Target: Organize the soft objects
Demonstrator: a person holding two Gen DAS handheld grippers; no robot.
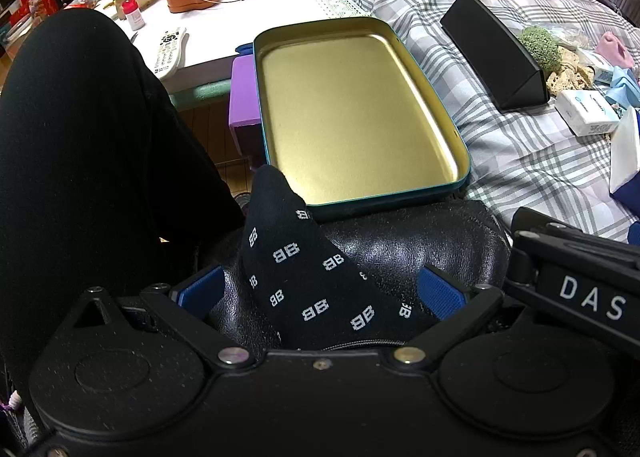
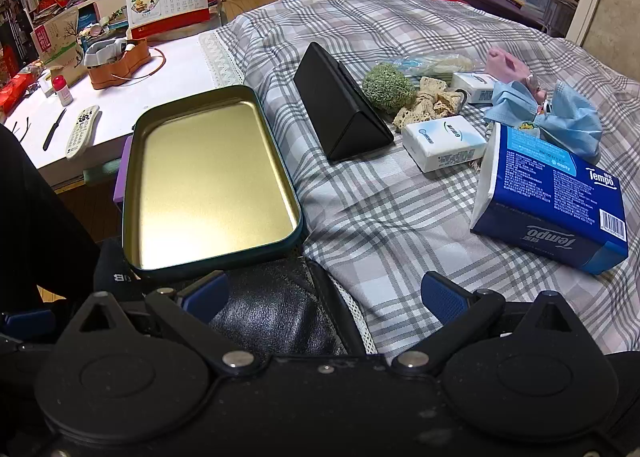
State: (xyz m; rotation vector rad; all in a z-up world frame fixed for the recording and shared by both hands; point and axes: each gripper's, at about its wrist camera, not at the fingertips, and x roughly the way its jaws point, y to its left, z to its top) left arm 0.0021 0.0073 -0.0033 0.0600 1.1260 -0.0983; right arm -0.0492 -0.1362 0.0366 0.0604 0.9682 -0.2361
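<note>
An empty gold-lined tin tray with a teal rim [image 1: 462,145] [image 2: 130,161] lies on the plaid bed. A black sock with white logos [image 1: 304,281] lies on a black leather pouch [image 1: 420,241] [image 2: 272,317] just below the tray. My left gripper [image 1: 320,293] is open, its blue pads [image 1: 200,289] either side of the sock, not touching it. My right gripper [image 2: 324,293] is open and empty over the pouch's right edge. Soft items sit at the far right: a green fuzzy ball [image 2: 388,91], blue masks [image 2: 560,117], pink cloth [image 2: 508,63], tissue packs [image 2: 440,143] [image 2: 556,201].
A black triangular case [image 2: 340,113] stands beside the tray. A white table [image 2: 168,73] at the left holds a remote [image 2: 82,131], an orange box [image 2: 120,65] and a calendar [image 2: 168,5]. A purple block [image 1: 242,97] sits under the tray's left edge. A black-clad leg [image 1: 80,137] fills the left.
</note>
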